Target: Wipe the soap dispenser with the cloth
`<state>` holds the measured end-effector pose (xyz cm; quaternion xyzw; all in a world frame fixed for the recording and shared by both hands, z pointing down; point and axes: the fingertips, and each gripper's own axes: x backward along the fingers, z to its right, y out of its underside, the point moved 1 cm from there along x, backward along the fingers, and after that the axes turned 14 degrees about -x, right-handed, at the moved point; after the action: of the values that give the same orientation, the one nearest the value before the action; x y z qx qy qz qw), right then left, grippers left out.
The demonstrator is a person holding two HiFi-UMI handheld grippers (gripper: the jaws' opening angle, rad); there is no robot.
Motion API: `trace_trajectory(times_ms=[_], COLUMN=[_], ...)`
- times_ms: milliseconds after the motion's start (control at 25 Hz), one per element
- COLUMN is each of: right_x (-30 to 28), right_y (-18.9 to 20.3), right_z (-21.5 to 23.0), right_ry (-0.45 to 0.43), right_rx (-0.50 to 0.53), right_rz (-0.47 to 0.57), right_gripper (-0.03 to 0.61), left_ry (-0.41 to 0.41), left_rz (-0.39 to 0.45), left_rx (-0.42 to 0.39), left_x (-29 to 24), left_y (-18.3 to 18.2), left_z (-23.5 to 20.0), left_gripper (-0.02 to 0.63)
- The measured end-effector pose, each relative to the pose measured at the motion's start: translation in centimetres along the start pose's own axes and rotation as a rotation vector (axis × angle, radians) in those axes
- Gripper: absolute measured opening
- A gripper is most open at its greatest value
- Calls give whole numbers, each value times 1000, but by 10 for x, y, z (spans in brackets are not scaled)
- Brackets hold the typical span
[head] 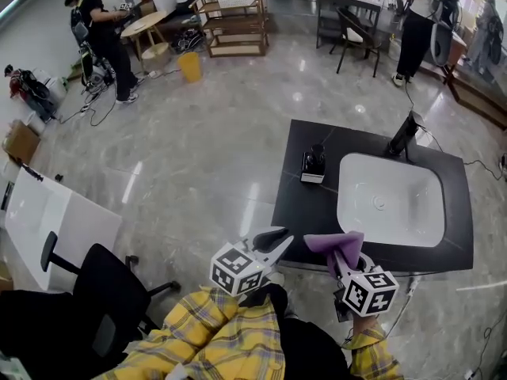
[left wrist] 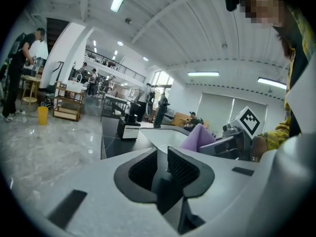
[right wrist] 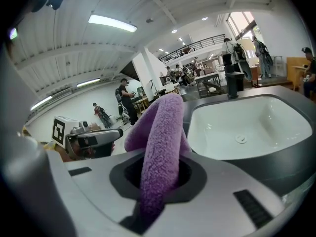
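The soap dispenser [head: 314, 165] stands on the dark counter [head: 297, 212] at the white basin's [head: 388, 200] nine o'clock. At the counter's six o'clock edge the right gripper [head: 345, 252] clamps the purple cloth [head: 336, 241]; the left gripper [head: 277, 239], at its nine o'clock, is closed, empty.

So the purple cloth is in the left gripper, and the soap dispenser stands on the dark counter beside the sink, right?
Wrong gripper: the purple cloth is in the right gripper, as the right gripper view shows. The soap dispenser does stand on the dark counter beside the sink.
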<state>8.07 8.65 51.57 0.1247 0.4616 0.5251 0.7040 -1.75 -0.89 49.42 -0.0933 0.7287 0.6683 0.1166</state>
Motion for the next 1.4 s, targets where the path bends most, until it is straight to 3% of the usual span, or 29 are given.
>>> trace_trajectory(times_ms=[560,1000,1400], right_x=[36,50,71], right_y=[58,71,81], right_z=[-8,-26,-27], right_ry=[-17,-38,-32], right_rx=[-52,8,10], right_rz=[-21,-36,-24], right_gripper=[37,37,37], left_ry=[-34,-107,-83], left_rz=[-34,-28,-20], left_rx=[39,85,92], left_x=[37,72,78], left_y=[30,39,37], left_z=[41,57,84], left_gripper=[60,60,60])
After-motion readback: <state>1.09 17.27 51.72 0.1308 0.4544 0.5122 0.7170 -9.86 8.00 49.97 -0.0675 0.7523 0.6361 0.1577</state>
